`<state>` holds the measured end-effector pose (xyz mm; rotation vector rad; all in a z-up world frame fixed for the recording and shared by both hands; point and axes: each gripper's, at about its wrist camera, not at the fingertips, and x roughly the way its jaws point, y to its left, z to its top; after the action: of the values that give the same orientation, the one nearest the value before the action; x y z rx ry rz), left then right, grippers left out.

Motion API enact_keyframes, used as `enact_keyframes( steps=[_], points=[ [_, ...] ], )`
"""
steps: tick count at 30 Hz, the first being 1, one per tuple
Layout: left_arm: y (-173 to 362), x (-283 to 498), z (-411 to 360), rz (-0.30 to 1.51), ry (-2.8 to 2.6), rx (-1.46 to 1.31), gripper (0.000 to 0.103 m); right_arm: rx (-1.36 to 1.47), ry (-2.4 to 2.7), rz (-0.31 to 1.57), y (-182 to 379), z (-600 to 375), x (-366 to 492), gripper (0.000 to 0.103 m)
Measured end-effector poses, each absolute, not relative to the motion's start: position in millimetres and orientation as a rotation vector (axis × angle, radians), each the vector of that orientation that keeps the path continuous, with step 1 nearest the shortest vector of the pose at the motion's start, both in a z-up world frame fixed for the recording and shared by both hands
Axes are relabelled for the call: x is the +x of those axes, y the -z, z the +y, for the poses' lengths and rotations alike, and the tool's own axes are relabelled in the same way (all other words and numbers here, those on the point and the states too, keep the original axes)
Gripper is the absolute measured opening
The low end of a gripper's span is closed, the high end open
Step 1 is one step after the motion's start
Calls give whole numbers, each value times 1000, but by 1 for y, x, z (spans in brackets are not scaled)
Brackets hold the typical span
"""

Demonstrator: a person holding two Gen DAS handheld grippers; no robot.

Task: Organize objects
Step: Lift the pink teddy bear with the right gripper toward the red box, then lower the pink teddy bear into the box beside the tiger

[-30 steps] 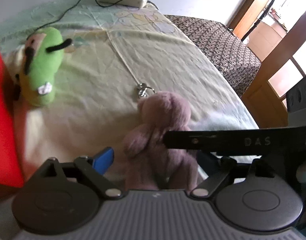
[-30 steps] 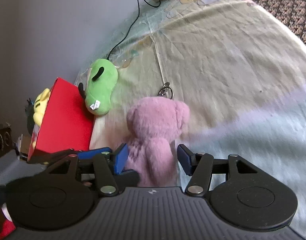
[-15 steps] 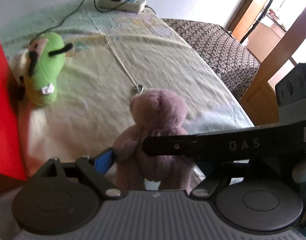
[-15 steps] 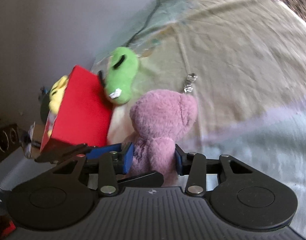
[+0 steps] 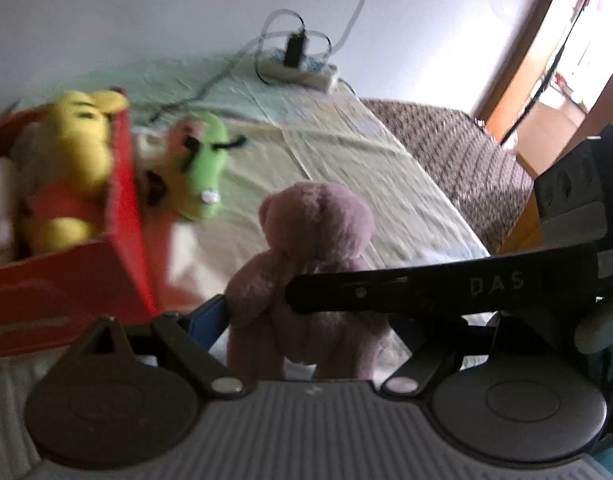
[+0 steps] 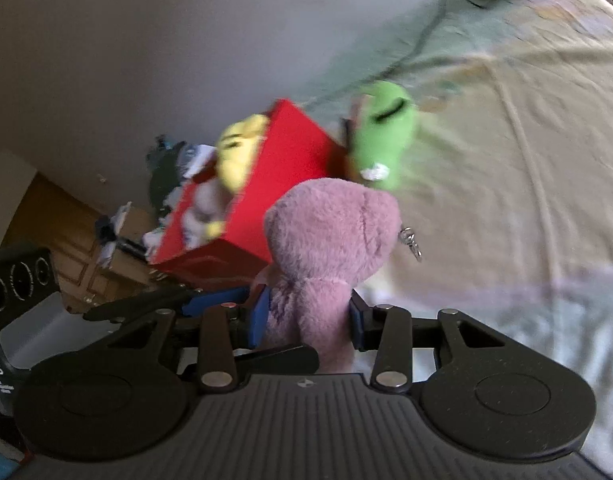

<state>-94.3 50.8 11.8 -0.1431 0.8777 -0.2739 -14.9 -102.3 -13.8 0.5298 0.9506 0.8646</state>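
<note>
The right gripper (image 6: 310,316) is clamped on the lower body of a pink teddy bear (image 6: 330,240), whose head rises straight ahead of it. Ahead and to its left sits a red box (image 6: 282,184) holding a yellow plush toy (image 6: 238,148). A green plush toy (image 6: 382,132) lies on the bed (image 6: 506,160) just beyond the bear, touching the box.
</note>
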Motion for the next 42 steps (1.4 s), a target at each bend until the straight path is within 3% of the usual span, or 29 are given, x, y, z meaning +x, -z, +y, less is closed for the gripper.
enact_keyframes(
  steps=[22, 29, 42],
  points=[
    [-97, -111, 216, 549, 266, -196, 84, 376, -918, 553, -93, 47, -3, 38],
    [-85, -85, 253, 530, 281, -223, 84, 330, -876, 545, -82, 80, 19, 37],
    [-15, -44, 281, 719, 311, -246, 83, 181, -747, 643, -32, 126, 37, 36]
  ],
)
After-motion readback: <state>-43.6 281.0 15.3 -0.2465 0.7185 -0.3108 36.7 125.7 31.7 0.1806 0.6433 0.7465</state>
